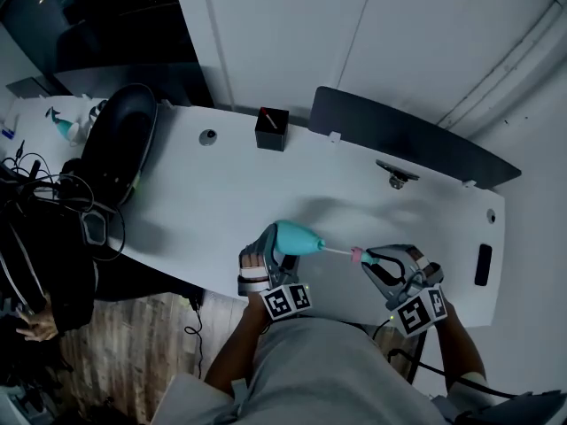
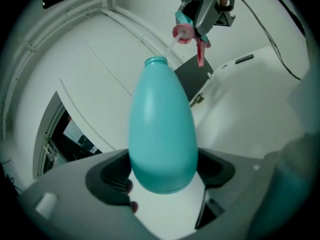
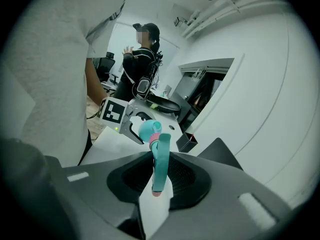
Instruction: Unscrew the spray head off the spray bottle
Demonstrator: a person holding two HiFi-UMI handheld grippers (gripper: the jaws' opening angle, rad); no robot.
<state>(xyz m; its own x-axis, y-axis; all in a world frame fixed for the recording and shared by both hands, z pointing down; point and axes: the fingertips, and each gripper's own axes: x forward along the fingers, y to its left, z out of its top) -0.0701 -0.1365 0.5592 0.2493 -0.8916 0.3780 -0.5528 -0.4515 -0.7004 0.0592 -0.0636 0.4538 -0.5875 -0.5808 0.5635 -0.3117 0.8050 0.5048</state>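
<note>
Teal spray bottle (image 1: 297, 235) sits gripped at its base in the wide-set jaws of my left gripper (image 1: 270, 248) over the tabletop (image 1: 221, 202), while the nearly closed jaws of my right gripper (image 1: 390, 268) pinch the spray head (image 1: 379, 258), already off the neck; next, I judge, draw its dip tube (image 1: 337, 251) clear.

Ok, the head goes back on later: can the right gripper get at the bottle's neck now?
Probably yes: the bottle points its bare neck at the right gripper, with only the head and its thin tube between. That gripper is shut on the head, though.
</note>
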